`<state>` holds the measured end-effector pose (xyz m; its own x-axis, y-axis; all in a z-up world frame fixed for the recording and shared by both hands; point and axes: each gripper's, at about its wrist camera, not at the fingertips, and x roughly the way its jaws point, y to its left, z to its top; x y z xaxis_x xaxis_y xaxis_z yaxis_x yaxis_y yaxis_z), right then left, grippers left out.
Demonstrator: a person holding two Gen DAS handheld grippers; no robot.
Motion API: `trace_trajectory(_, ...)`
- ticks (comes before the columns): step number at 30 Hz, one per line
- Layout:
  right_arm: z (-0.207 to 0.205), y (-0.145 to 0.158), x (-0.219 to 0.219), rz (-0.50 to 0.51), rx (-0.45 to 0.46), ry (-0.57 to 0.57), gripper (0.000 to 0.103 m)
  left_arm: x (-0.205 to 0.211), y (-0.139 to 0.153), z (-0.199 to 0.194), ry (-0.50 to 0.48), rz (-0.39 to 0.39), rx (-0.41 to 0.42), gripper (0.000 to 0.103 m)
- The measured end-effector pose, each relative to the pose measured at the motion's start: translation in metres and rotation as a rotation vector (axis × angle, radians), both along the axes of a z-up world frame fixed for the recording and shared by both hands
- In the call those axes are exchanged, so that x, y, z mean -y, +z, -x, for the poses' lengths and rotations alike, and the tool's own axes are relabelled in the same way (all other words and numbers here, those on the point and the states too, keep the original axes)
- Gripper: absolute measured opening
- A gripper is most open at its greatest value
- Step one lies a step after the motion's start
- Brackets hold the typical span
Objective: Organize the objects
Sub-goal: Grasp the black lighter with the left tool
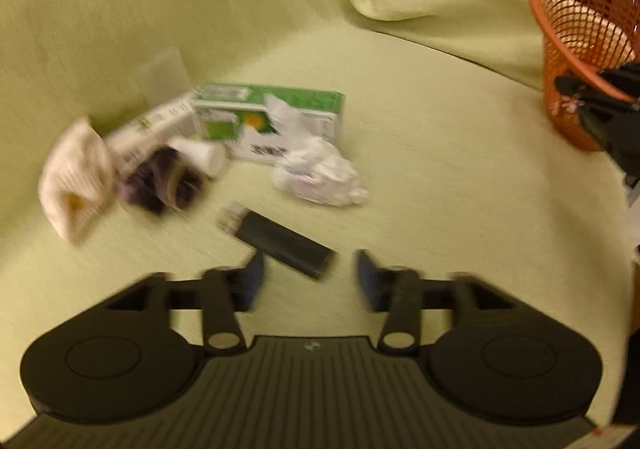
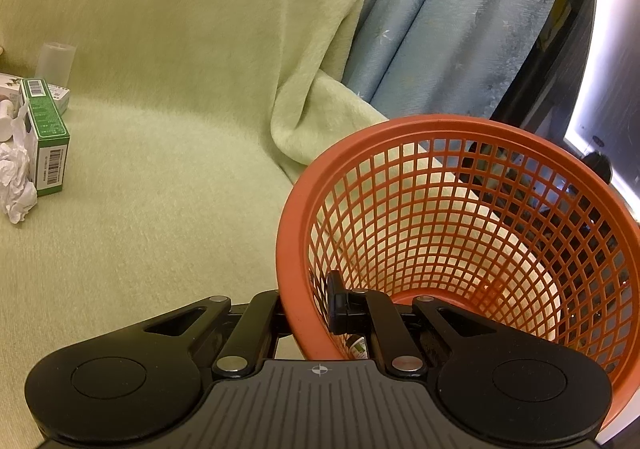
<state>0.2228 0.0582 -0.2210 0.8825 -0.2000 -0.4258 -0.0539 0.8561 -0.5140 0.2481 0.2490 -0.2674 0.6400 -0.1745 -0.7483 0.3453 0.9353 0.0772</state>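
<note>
The black rectangular device point(image 1: 280, 245) lies on the green-covered sofa seat point(image 1: 440, 177), just ahead of the left hand-held gripper point(image 1: 310, 277), whose jaws are spread with nothing between them. The grasp is best made by bringing the fingers down astride the device's short width before any closing. This hand-held gripper is pitched steeply downward. The right hand-held gripper point(image 2: 308, 309) is pinched on the near rim of the orange mesh basket point(image 2: 460, 125), angled gently down, steadying it well to the right.
</note>
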Motion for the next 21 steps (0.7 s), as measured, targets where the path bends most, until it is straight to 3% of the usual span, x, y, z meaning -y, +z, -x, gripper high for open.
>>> trace_trajectory(3,-0.001,0.001,0.000,-0.005,0.001,-0.004,0.003,-0.006,-0.001,-0.007,-0.051,-0.039,0.017,0.079)
trace_trajectory(11,-0.003,0.002,-0.002,-0.004,0.002,-0.006,0.003,-0.007,-0.016,-0.034,-0.227,-0.175,0.007,0.090)
trace_trajectory(17,-0.002,0.002,-0.001,-0.004,0.003,-0.006,0.003,-0.013,-0.020,-0.051,-0.253,-0.129,-0.031,0.092)
trace_trajectory(21,-0.003,0.002,-0.001,-0.005,0.003,-0.006,0.003,-0.017,-0.021,-0.057,-0.231,-0.073,-0.071,0.086)
